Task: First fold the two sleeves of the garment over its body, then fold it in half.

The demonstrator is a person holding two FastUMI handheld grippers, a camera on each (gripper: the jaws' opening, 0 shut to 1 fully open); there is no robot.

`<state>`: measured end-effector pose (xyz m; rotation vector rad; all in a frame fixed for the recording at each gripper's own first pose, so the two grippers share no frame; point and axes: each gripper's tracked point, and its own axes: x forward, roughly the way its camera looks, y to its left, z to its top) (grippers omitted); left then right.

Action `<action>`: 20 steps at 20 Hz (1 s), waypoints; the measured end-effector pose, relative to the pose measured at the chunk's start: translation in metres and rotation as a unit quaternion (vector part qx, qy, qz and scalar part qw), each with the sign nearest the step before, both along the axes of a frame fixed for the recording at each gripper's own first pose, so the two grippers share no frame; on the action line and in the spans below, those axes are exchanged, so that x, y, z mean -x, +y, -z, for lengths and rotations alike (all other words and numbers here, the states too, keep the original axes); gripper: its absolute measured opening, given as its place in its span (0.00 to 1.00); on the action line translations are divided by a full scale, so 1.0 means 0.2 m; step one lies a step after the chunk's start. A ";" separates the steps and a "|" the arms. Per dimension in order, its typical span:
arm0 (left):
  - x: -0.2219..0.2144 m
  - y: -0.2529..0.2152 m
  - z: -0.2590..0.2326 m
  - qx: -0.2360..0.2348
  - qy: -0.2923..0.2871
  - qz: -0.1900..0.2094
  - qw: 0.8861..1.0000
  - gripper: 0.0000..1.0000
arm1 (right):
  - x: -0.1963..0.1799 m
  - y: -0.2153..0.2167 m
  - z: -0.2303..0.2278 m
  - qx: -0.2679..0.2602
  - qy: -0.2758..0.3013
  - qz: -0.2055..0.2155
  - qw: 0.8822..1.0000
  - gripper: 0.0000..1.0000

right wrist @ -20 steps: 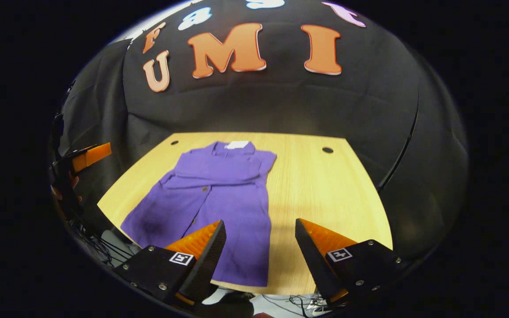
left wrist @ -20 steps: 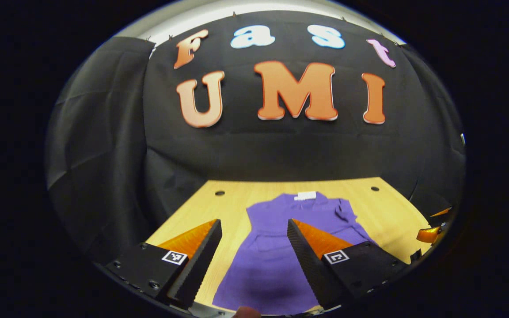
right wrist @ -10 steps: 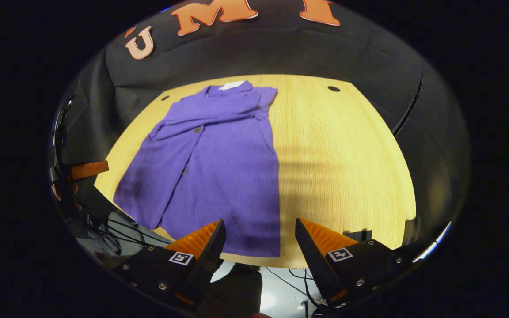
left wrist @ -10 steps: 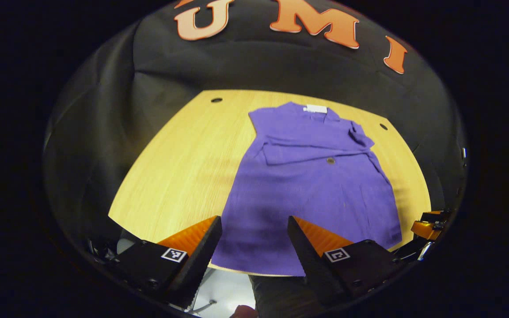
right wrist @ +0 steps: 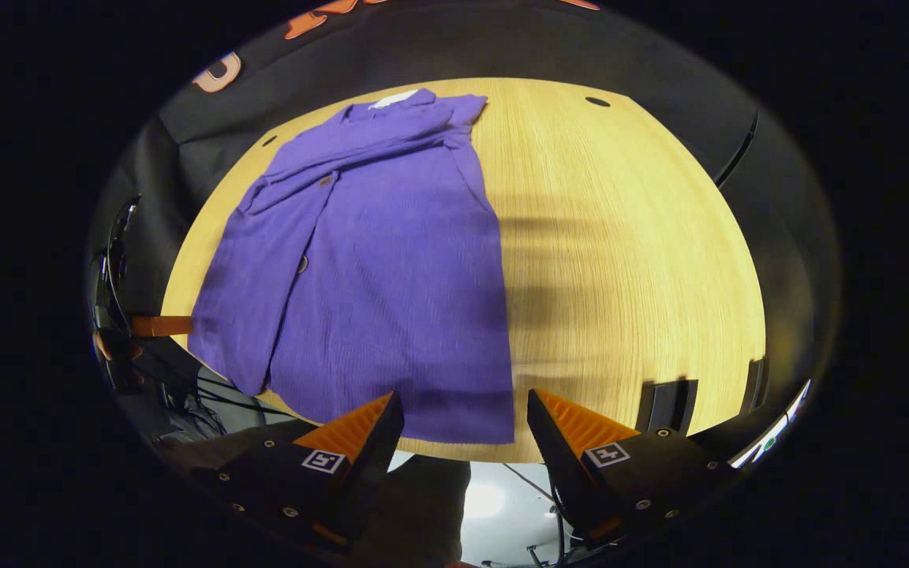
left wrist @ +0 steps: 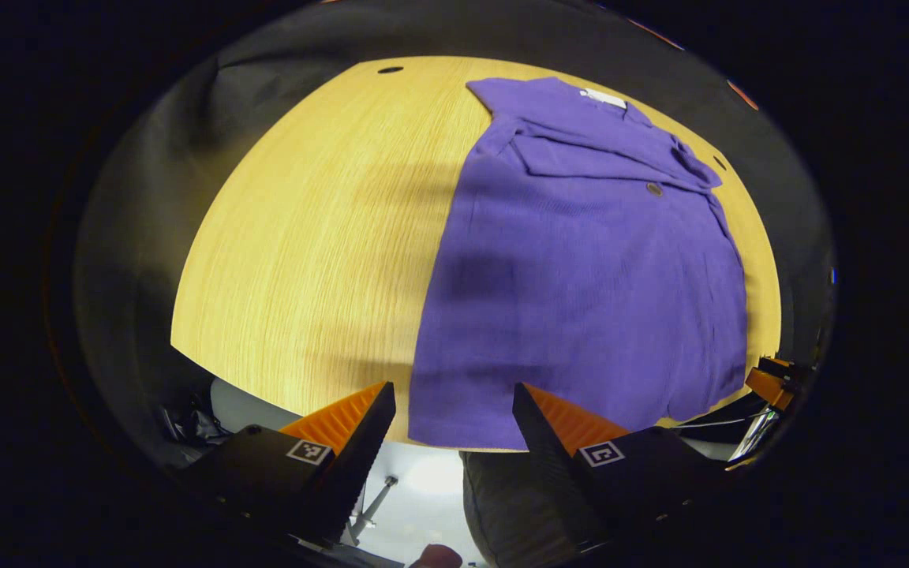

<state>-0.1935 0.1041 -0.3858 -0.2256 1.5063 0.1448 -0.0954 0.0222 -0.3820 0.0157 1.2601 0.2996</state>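
A purple button-front garment lies flat on the wooden table, collar and white label at the far end, both sleeves folded across its chest. Its hem reaches the table's near edge. My left gripper is open, hovering above the hem's left corner with nothing between its fingers. In the right gripper view the same garment spreads over the left half of the table. My right gripper is open above the hem's right corner, also holding nothing.
The table has small round holes near its far corners. Below the near edge I see pale floor, cables and a person's dark trouser leg. Bare wood lies on either side of the garment.
Both views have tilted down and pulled back toward the near edge. The hem now sits just ahead of both pairs of fingertips. The garment itself has not moved.
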 end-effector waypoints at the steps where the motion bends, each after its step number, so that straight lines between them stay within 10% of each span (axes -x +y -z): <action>1: 0.01 0.00 0.01 0.004 0.013 0.006 1.000 0.98 | 0.02 -0.01 0.02 0.006 0.010 0.000 1.000 0.94; 20: -0.04 -0.03 0.15 0.015 0.110 0.027 0.994 0.97 | 0.10 -0.03 0.17 0.059 0.093 0.027 0.994 0.91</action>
